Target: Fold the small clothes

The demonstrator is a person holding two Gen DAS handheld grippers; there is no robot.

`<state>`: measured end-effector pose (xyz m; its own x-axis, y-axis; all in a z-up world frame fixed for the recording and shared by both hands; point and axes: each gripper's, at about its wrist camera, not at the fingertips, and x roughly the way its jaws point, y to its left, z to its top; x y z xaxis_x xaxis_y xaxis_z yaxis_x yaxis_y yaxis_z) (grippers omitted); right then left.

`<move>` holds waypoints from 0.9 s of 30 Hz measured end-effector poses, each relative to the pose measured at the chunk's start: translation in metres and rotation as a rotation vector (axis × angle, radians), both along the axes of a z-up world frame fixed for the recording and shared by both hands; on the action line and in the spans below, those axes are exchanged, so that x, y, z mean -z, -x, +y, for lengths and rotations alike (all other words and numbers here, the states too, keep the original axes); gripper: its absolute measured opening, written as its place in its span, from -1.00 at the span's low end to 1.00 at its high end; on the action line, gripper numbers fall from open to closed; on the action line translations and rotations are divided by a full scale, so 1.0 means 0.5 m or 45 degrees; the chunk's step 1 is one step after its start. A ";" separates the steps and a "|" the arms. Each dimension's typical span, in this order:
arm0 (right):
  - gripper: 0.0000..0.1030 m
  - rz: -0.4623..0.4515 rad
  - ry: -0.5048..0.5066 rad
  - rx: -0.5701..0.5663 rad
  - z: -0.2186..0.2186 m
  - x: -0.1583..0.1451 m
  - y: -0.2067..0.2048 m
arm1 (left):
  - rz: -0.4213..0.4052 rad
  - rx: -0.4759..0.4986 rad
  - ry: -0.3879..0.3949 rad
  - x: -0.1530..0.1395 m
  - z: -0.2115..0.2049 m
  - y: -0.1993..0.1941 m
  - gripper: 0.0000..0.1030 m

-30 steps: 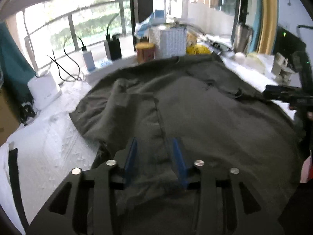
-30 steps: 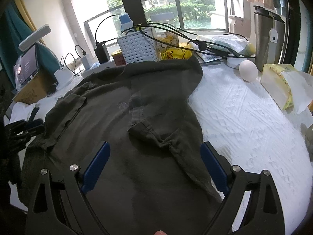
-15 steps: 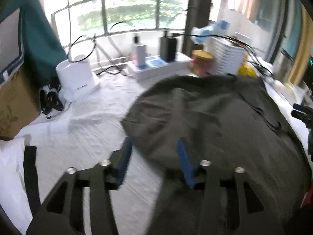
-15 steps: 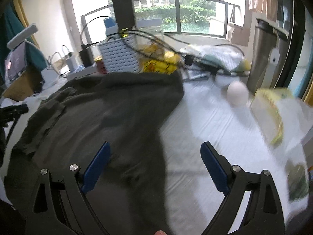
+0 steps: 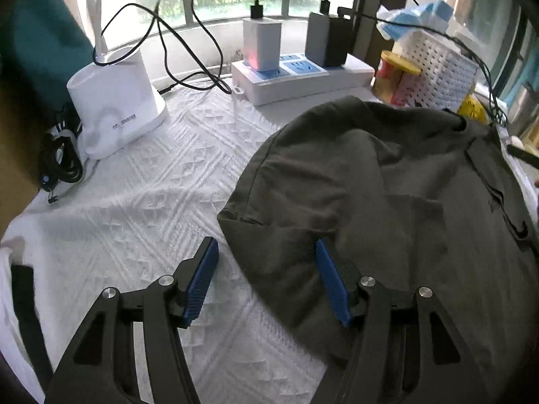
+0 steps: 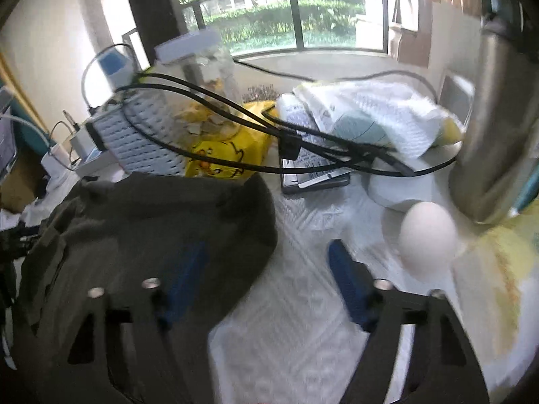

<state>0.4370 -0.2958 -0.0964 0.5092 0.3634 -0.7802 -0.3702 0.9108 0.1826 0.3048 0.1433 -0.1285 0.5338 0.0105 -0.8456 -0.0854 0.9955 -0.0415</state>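
Observation:
A dark olive shirt (image 5: 387, 202) lies spread on the white textured cloth (image 5: 151, 202). My left gripper (image 5: 266, 279) is open and straddles the shirt's left sleeve edge, with cloth between its blue pads. In the right wrist view the same shirt (image 6: 151, 229) fills the lower left. My right gripper (image 6: 266, 276) is open over the shirt's far right corner: its left pad is above the fabric, its right pad above the bare cloth.
A white lamp base (image 5: 114, 101), power strip (image 5: 303, 74) with chargers, and white basket (image 5: 441, 67) line the back. In the right wrist view black cables (image 6: 269, 141), a yellow bag (image 6: 229, 155), an egg (image 6: 427, 239) and a steel flask (image 6: 495, 128) stand near.
My left gripper opened wider and swung left to the shirt's left sleeve edge. My right gripper narrowed a little and moved forward and right to the shirt's far right corner, near the egg.

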 end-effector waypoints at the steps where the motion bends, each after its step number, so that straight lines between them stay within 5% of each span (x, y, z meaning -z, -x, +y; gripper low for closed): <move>1: 0.28 0.008 -0.002 -0.002 0.003 0.006 -0.007 | -0.004 -0.005 0.011 -0.001 0.003 0.002 0.23; 4: 0.25 0.021 -0.009 -0.034 0.016 0.017 -0.026 | -0.014 0.018 -0.005 -0.001 0.003 0.005 0.23; 6: 0.01 0.025 0.012 -0.081 0.035 0.018 -0.032 | -0.032 0.035 -0.013 -0.002 0.005 0.006 0.08; 7: -0.15 0.012 0.037 -0.084 0.040 0.018 -0.033 | -0.052 0.045 -0.013 -0.005 0.007 0.004 -0.55; 8: -0.51 0.000 0.070 -0.095 0.054 0.020 -0.033 | -0.064 0.051 0.026 -0.007 0.013 -0.001 -0.82; 10: -0.86 -0.014 0.095 -0.126 0.069 0.019 -0.029 | -0.081 0.046 -0.052 -0.011 0.013 -0.010 -0.83; 15: -0.92 -0.075 0.123 -0.104 0.061 -0.004 -0.020 | -0.100 0.070 -0.309 -0.030 0.024 -0.038 -0.84; 22: -0.95 -0.108 0.234 -0.084 0.058 0.004 -0.029 | -0.025 0.113 -0.270 -0.015 0.056 -0.083 -0.82; 27: -0.94 -0.083 0.228 -0.076 0.067 0.011 -0.036 | -0.075 0.048 -0.233 -0.028 0.060 -0.059 -0.74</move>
